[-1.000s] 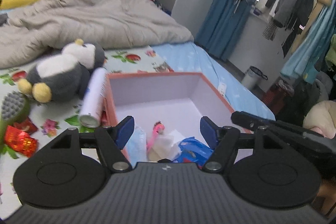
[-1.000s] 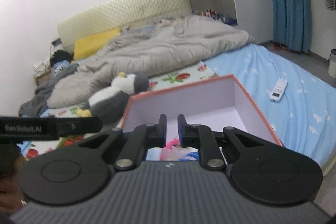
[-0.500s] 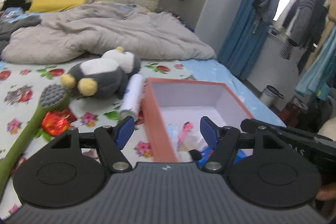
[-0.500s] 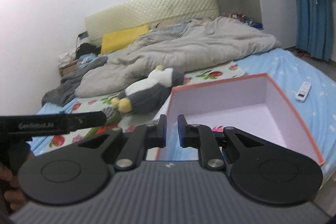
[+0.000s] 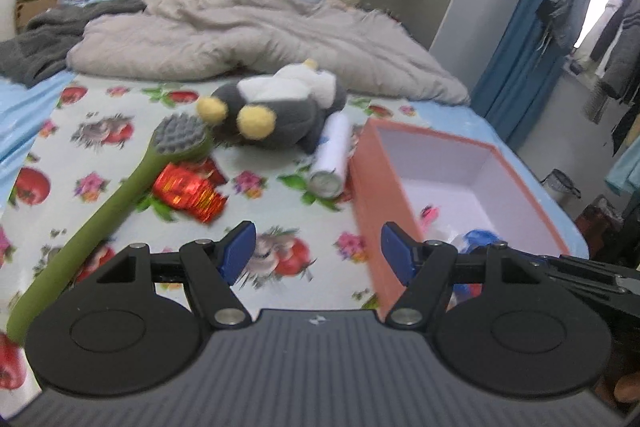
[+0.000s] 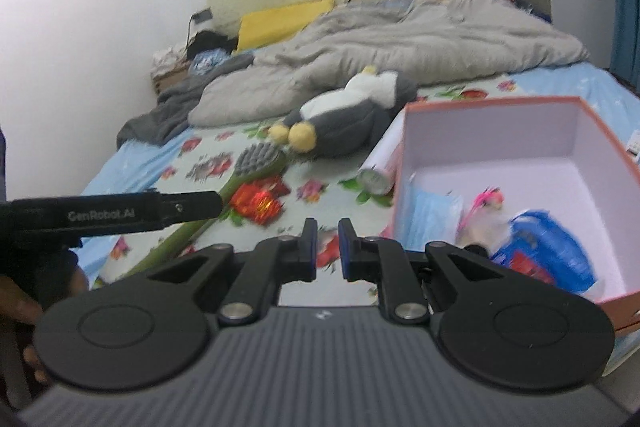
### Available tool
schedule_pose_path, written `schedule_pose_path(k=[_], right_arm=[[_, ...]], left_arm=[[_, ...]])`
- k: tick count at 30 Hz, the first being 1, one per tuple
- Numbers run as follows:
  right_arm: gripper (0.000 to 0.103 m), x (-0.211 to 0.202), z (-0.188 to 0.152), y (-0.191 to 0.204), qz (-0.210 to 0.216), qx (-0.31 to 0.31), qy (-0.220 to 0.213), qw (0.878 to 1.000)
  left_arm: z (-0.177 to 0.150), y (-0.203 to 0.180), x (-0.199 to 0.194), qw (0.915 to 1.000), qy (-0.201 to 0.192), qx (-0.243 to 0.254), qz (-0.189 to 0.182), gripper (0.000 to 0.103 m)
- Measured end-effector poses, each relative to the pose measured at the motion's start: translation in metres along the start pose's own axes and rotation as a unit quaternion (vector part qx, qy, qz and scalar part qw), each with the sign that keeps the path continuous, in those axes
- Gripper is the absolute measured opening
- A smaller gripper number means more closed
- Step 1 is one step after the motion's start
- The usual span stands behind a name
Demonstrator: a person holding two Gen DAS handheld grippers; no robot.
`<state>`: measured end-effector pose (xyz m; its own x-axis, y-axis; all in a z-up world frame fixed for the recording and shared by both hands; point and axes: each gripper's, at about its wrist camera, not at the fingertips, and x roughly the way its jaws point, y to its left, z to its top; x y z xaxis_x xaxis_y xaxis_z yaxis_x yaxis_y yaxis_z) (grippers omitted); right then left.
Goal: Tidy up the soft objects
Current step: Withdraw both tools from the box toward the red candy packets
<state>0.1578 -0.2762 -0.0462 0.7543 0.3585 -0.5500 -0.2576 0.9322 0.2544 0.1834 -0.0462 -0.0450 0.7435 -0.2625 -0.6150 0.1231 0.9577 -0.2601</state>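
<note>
A: So, which one would you go for, and how will it behave in the jaws?

B: The plush penguin (image 5: pixel 276 111), I'd say. It lies on its side on the flowered sheet (image 5: pixel 96 131), just in front of the grey duvet (image 5: pixel 256 39), its yellow feet toward us. The white spray can (image 5: pixel 330 157) touches its lower side, and the box (image 5: pixel 378 183) stands just beyond that can.

A: Heavy?

B: Light, by the look of it, and squashy: the stuffing will give, so a shallow pinch may slide off the pile. I'd take it across the thick grey belly, not by a foot or the small beak.

A: And the grippers?

B: The left gripper (image 5: pixel 318 255) has its blue pads well apart with nothing between them, hovering over the sheet near the box's corner. The right gripper (image 6: pixel 328 247) has its jaws nearly together, only a thin slit, and holds nothing.

A: Anything in the way?

B: The green brush (image 5: pixel 120 195) has its head close by the penguin's feet and lies partly over a red foil wrapper (image 5: pixel 188 191). The box already holds a blue bag (image 6: pixel 544 251) and a pink item (image 6: pixel 486 199), yet looks roomy enough
</note>
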Motion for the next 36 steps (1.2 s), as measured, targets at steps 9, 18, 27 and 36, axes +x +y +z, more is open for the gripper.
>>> schedule_pose_path(k=[9,18,27,36], right_arm=[[0.015,0.027,-0.021,0.025,0.015,-0.017,0.062,0.998],[0.015,0.059,-0.013,0.041,0.026,-0.003,0.082,0.996],[0.015,0.107,0.000,0.045,0.024,0.003,0.098,0.995],[0.015,0.167,0.020,0.037,0.021,0.036,0.116,0.992]], left_arm=[[-0.028,0.037,-0.002,0.9987,0.026,-0.034,0.026,0.074],[-0.037,0.080,0.005,0.9962,0.031,-0.060,0.055,0.074],[-0.025,0.117,0.032,0.9946,0.028,-0.070,0.072,0.074],[-0.015,0.146,0.091,0.9932,0.048,-0.082,0.068,0.074]])
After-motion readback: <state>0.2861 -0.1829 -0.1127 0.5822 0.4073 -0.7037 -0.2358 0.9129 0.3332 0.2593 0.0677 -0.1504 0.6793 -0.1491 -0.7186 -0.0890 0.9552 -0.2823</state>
